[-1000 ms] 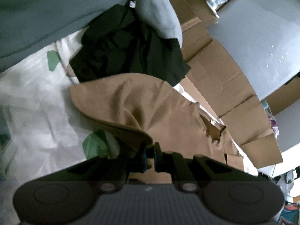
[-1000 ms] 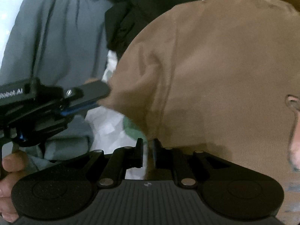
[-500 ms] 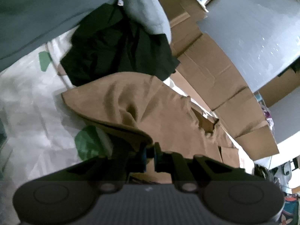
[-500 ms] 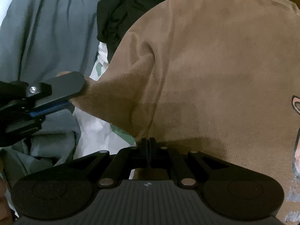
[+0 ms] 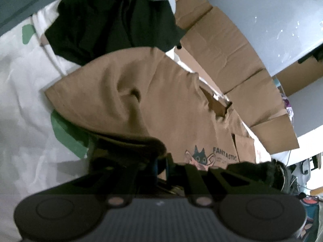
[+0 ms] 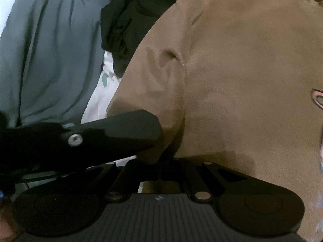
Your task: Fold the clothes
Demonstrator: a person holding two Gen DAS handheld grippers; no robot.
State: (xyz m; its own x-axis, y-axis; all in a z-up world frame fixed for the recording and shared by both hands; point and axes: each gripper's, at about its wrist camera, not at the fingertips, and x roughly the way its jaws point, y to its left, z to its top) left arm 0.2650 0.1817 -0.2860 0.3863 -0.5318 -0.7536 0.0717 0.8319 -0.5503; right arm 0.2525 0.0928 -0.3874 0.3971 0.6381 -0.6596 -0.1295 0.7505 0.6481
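A brown T-shirt (image 5: pixel 177 104) with a cat print lies spread on a white sheet (image 5: pixel 22 92). My left gripper (image 5: pixel 161 162) is shut on a folded-over edge of its sleeve, which bunches over the jaws. In the right wrist view the shirt (image 6: pixel 242 80) fills the right side, and one of the left gripper's fingers (image 6: pixel 121 133) reaches in from the left, its tip against the sleeve fold. My right gripper (image 6: pixel 161 162) sits at the shirt's near edge. Its jaws stand narrow and are opening slightly, with brown cloth between them and partly hiding the tips.
A black garment (image 5: pixel 113 20) lies bunched beyond the shirt, and a grey-blue garment (image 6: pixel 46 56) covers the far left. Flattened cardboard (image 5: pixel 232 50) borders the sheet on the right, next to a pale grey surface (image 5: pixel 262 10). Green patches (image 5: pixel 66 133) mark the sheet.
My left gripper has carried the sleeve fold over to the right gripper's jaws. The right jaws closed on the shirt's near edge, and the fold now drapes over them.
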